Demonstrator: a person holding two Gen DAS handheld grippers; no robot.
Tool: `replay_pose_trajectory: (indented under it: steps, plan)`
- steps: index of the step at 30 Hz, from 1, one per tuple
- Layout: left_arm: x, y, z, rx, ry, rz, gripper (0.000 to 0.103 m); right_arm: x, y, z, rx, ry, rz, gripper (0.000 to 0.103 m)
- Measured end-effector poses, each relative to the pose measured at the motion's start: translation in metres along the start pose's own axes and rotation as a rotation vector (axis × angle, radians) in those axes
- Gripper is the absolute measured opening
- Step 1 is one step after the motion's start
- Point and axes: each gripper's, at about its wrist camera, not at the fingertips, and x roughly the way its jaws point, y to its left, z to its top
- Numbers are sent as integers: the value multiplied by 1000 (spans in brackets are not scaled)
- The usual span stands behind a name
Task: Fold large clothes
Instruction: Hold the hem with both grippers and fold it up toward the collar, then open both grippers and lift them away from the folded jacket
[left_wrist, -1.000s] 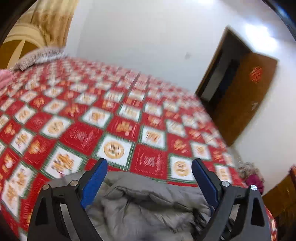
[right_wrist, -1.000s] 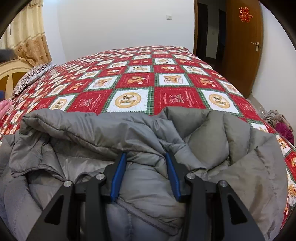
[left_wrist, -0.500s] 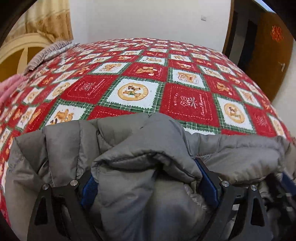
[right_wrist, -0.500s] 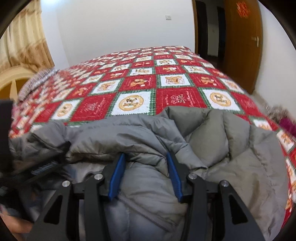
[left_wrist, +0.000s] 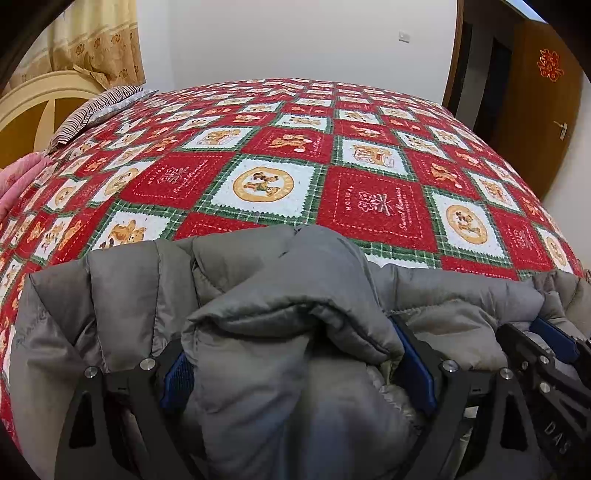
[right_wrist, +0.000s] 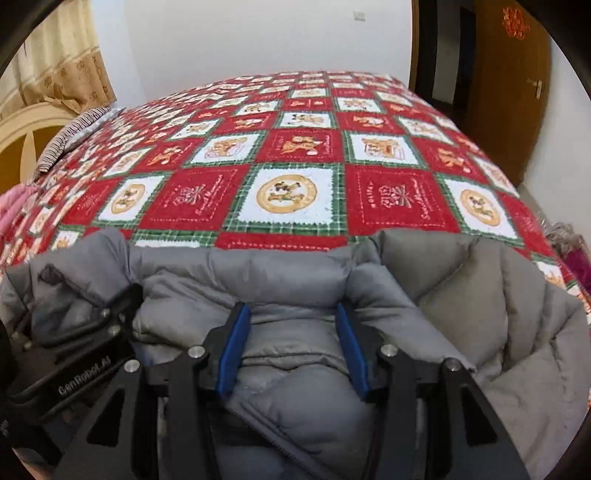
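While the jacket (left_wrist: 280, 295) lies crosswise on the bed (left_wrist: 369, 206), left gripper (left_wrist: 295, 369) and right gripper (right_wrist: 291, 343) each clamp its padding.

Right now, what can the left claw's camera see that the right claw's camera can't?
Only the left wrist view shows the grey puffer jacket bulging up in a thick fold between the left claw, hiding much of its blue pads, with the right claw at its right edge.

Only the right wrist view shows the right claw's two blue pads in full, fabric between them, plus a pink heap off the bed's right edge.

Both show the jacket, the red teddy-bear quilt, the striped pillow, the curtain and the brown door.
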Motion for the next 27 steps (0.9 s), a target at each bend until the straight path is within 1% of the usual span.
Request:
replay_pose_trajectory:
  steps: [3,12,17,27]
  plan:
    - [0,0,0,0,1,1,92,2,6,0,-27,4,-34,53]
    - [1,0,0,6,1,7,92,4,7,0,-18,0,-24,53]
    - [2,-1,0,7,1,8,92,3,-2,3,0,-6,-2,53]
    - [2,0,0,7,1,7,92,4,-1,1,-15,-12,-19,53]
